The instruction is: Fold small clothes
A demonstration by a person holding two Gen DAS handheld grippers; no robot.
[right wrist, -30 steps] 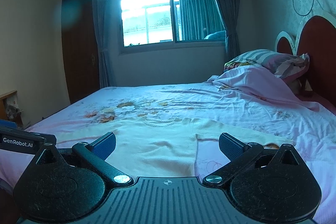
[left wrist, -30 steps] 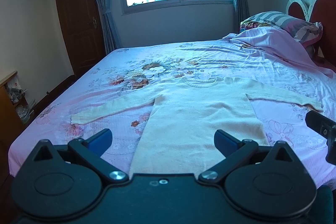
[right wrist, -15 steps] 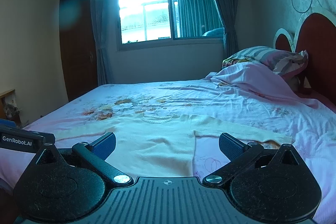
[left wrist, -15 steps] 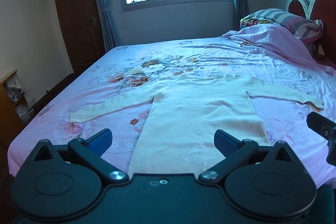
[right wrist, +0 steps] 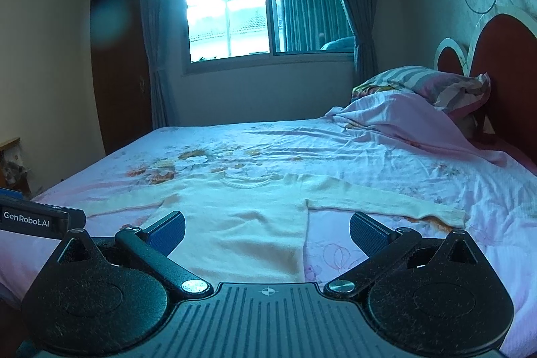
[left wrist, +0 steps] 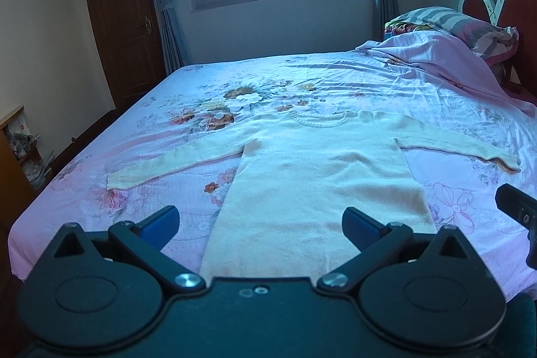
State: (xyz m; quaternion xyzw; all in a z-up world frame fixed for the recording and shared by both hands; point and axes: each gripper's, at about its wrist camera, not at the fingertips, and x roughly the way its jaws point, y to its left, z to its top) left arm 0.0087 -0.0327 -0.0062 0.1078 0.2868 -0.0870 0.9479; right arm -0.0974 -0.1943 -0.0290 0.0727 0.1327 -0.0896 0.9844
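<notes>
Both cams have crept fwd & tipped down a bit vs a sec ago: sweater (left wrist: 319, 183) fills more of left view, window sits higher. Nothing on the bed has shifted. Reads as approach only; fold not started.

Sweater lies flat, face up, on flowered bedsheet (left wrist: 188, 163), both sleeves out sideways, collar away from cams, hem nearest.

Left gripper (left wrist: 260, 223): jaws spread wide, empty, above hem. Right gripper (right wrist: 266, 230): also spread, empty, over sweater's right edge near right sleeve (right wrist: 386, 202).

Containers: none in play. Shelf (left wrist: 13, 150) at left edge holds clutter, too small to ID.
</notes>
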